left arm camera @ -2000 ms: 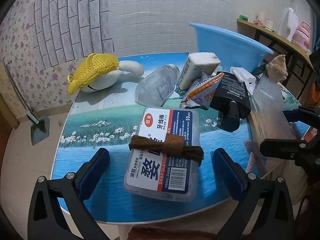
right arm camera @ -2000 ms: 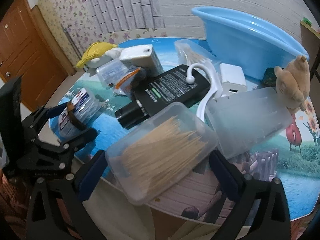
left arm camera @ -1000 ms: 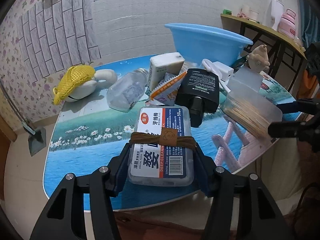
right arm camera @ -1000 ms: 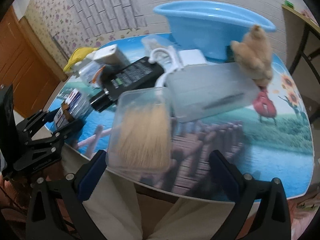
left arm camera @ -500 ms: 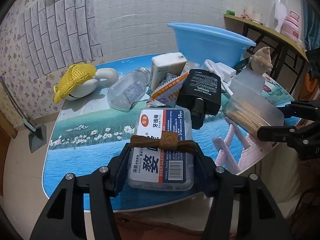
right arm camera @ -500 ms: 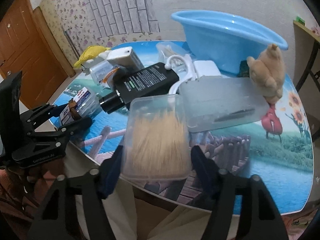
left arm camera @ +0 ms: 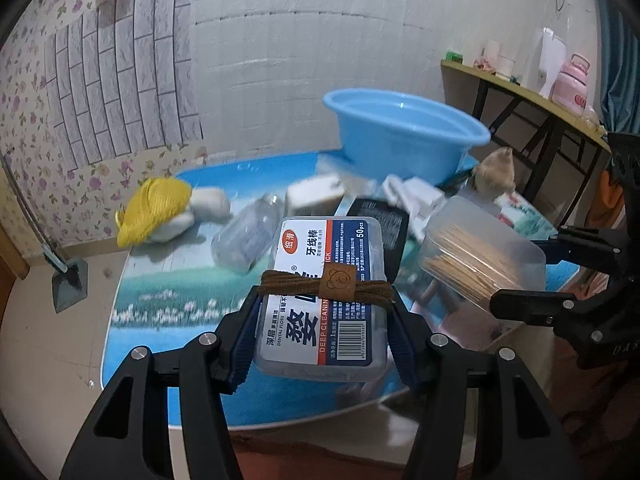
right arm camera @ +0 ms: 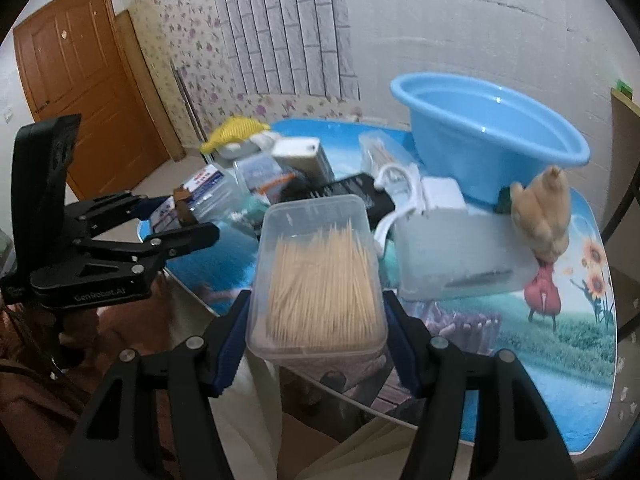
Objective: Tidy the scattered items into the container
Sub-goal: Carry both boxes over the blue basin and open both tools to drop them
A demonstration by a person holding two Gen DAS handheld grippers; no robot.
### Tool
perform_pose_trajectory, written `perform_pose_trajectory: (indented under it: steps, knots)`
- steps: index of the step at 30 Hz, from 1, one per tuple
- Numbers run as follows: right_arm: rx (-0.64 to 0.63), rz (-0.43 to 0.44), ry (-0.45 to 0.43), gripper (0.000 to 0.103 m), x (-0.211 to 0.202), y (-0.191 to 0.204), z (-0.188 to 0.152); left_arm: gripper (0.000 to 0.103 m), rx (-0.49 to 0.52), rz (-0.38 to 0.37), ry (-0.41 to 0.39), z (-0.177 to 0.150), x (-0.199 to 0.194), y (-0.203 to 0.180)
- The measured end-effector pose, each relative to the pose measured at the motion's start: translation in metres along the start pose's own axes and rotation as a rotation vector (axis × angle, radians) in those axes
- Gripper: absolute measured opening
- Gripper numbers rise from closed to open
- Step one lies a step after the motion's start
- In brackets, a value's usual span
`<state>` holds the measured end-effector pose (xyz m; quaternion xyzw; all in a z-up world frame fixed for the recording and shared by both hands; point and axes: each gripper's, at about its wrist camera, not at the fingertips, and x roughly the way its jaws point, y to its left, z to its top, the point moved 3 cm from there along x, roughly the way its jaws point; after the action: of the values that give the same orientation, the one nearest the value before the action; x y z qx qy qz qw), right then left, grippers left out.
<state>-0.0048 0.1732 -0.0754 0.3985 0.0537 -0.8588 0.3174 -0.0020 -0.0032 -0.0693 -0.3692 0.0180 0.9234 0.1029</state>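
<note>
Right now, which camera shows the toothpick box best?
The right wrist view: the toothpick box sits centred and close, clamped between that gripper's jaws. The left wrist view shows it off to the right, seen from the side.

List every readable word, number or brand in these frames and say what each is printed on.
"DEEP CLEANING", "DENTAL FLOSS", "50pcs", "牙线棒": label of the floss box held in the left claw.
"GenRobot.AI": left claw's body, in the right wrist view.
Barcode digits and small print on the floss box, and text on the black pouch: too small to read.
</note>
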Motion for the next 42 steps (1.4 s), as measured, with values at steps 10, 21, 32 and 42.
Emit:
perform_pose_trajectory:
  steps: [10, 21, 32, 42]
  knots:
    - [0.055, 0.002, -0.107, 0.062, -0.037, -0.033, 0.04, 0.057, -0.005, 0.008, -0.049, 0.058, -0.007, -0.023]
    - [0.116, -0.025, -0.131, 0.062, -0.053, -0.095, 0.082, 0.057, 0.029, -0.033, -0.031, 0.126, 0.027, -0.064]
    - [0.119, -0.009, -0.105, 0.062, -0.033, -0.153, 0.133, 0.057, 0.071, -0.071, 0.009, 0.184, 0.099, -0.1]
    - [0.116, -0.055, -0.049, 0.062, 0.015, -0.195, 0.156, 0.058, 0.142, -0.07, 0.083, 0.201, 0.156, -0.105]
